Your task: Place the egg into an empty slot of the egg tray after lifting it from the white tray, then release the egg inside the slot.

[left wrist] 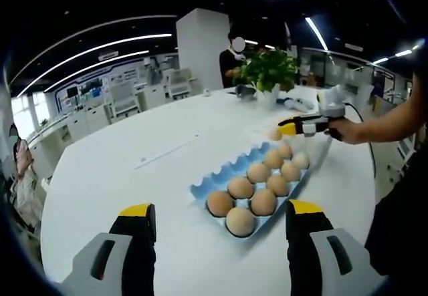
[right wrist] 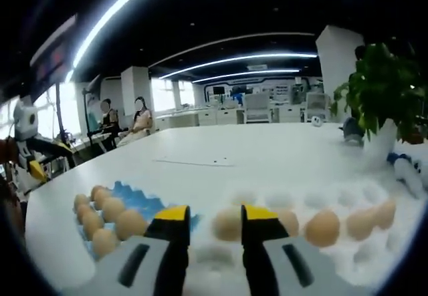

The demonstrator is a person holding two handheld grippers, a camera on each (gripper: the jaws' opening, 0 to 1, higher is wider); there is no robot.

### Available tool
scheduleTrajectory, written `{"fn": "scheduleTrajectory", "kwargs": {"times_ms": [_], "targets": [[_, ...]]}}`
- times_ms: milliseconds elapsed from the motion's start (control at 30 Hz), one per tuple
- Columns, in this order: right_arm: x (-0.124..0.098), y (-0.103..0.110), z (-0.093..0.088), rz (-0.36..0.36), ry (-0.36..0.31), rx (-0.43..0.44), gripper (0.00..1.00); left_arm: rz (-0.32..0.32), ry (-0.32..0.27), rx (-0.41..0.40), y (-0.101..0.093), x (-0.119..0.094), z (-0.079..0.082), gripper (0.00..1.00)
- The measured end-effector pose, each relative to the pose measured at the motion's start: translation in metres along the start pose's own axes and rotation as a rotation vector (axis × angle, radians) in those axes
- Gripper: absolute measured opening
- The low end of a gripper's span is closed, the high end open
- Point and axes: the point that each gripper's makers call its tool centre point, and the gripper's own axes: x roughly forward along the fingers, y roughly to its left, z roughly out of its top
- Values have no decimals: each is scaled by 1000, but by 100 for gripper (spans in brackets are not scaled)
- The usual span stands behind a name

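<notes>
A blue egg tray (left wrist: 200, 190) lies on the white table, several eggs filling its near rows, such as one egg (left wrist: 240, 220). My left gripper (left wrist: 221, 209) hovers in front of it, open and empty. Behind it lies the white tray (right wrist: 348, 196), holding several eggs (right wrist: 322, 228). My right gripper (right wrist: 215, 214), seen from the left gripper view as a yellow-tipped gripper (left wrist: 286, 127) in a hand, is low over the white tray. Its jaws are open around one egg (right wrist: 227, 224), which sits close to the right jaw. That same egg (left wrist: 275, 134) is just ahead of the tips.
A potted plant (left wrist: 271, 69) stands at the far side of the round table, with small items beside it. A person's arm (left wrist: 388, 125) reaches in from the right. People sit and stand in the background office. The left gripper (right wrist: 30, 152) shows at the left edge.
</notes>
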Motion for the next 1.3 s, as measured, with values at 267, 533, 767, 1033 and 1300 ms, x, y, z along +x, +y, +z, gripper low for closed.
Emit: {"fn": "scheduleTrajectory", "kwargs": {"times_ms": [267,533,767,1033,1300], "targets": [[8,-6,-9,-27,31,11,31,-2,1,0,0,0,0,81],[21,-4,-13,-17,65,-137,30,3,2,-1,2,0,0,81],[23,-5,-19,-42,112,-282,26,7,4,-7,4,-1,-2,81],[25,-6,-18,-30,154,-301,26,15,9,-12,8,-4,-5,81],[24,-8,-23,-52,194,-263,27,17,8,-6,11,-2,-3,80]]}}
